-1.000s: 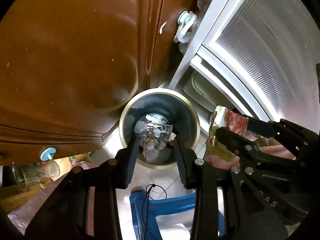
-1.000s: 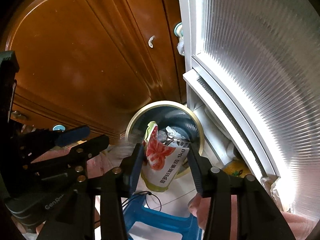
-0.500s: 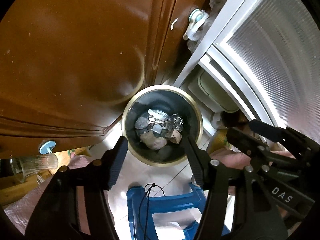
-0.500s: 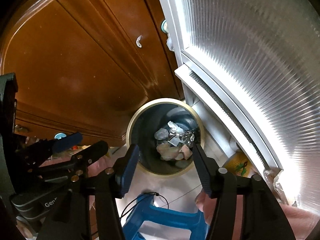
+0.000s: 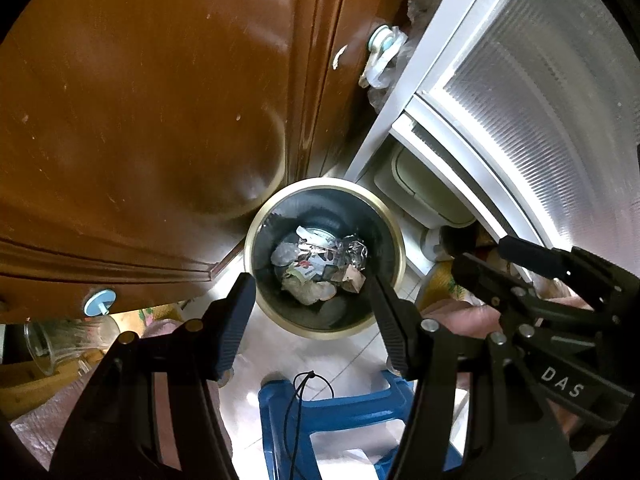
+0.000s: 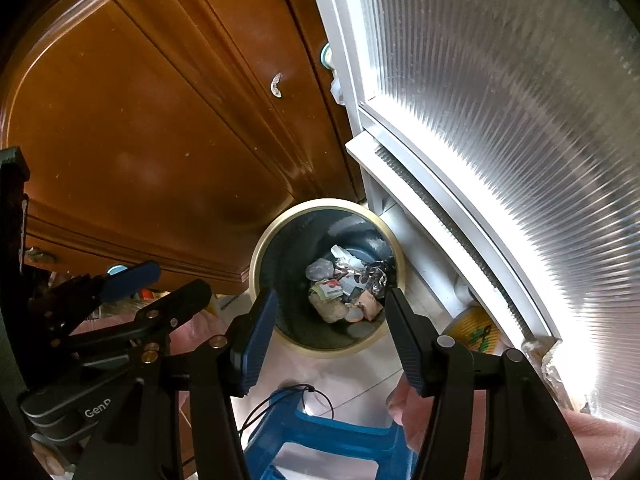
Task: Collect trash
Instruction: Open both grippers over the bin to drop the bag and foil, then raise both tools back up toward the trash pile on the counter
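Both the left gripper [image 5: 312, 312] and right gripper [image 6: 330, 328] hang wide open and empty above the bin [image 6: 256, 276], trash [image 6: 344, 292] heaped at its bottom. At 6 o'clock, the blue stool [image 6: 320, 440] and its cord [image 6: 280, 400] could snag a descending finger.

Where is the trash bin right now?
In both views the trash bin stands centre-frame on the floor, below both open grippers, between the wooden door and the white frame.
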A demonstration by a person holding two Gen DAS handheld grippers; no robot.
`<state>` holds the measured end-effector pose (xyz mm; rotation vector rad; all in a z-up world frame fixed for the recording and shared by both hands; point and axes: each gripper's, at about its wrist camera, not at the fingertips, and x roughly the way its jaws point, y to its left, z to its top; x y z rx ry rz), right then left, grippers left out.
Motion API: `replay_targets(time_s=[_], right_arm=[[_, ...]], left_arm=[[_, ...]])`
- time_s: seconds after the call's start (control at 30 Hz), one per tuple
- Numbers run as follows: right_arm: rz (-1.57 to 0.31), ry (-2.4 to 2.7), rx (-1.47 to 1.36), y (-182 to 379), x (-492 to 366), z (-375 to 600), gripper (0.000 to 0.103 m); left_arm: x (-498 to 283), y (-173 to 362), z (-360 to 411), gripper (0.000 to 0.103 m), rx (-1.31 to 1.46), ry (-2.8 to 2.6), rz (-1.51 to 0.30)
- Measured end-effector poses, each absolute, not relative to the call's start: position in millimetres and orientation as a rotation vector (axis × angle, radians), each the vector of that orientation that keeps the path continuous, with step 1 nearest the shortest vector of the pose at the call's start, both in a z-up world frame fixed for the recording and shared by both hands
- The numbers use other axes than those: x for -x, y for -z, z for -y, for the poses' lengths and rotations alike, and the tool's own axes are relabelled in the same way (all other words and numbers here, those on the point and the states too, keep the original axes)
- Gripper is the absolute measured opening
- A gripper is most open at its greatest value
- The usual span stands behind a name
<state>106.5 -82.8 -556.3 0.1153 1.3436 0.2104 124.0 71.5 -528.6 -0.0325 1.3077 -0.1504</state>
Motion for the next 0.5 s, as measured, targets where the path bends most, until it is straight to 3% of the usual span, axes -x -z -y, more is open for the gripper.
replay_targets(time_s=[0.5], right_arm=[[-1.258, -0.251, -0.080, 509, -81, 84, 0.057]], left_arm=[[-98, 480, -63, 0.056, -0.026, 0.205, -1.231]])
